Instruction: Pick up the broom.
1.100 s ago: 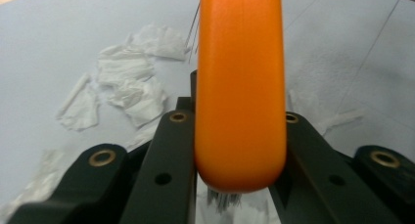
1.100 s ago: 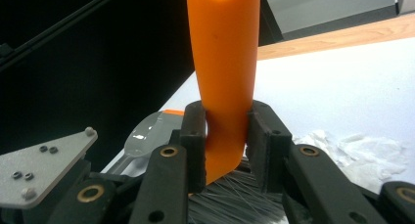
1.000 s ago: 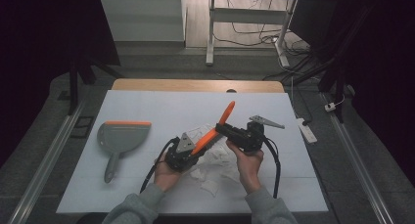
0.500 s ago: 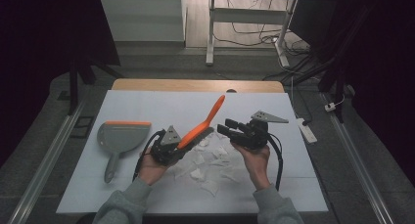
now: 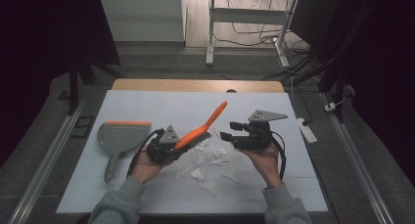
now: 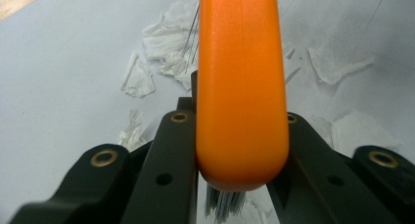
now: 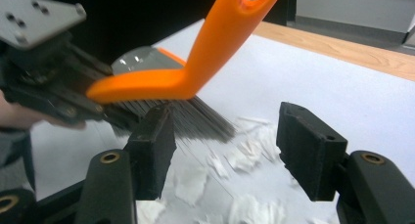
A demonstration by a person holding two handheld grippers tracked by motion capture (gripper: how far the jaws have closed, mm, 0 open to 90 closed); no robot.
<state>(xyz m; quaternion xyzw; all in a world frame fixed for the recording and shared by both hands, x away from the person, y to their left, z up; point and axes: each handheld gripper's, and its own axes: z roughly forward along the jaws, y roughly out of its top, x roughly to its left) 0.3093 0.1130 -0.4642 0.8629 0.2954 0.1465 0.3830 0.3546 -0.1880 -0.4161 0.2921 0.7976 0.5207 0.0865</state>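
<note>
Nearest me, white paper scraps point(image 5: 208, 165) lie scattered at the table's six o'clock, between my two hands. My left gripper point(image 5: 169, 145) is clenched on the bristle end of an orange brush point(image 5: 203, 128), its handle rising toward one o'clock, while my right gripper point(image 5: 234, 137) hovers released and empty just beside the scraps at three o'clock. Farther off at nine o'clock waits the grey dustpan point(image 5: 120, 137); I judge the best sweep keeps the bristles low and pushes the scraps toward its lip.

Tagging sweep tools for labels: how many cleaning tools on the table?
2: orange brush clamped in left gripper above the paper scraps; grey dustpan flat at table's left. Nothing seems hidden.
</note>
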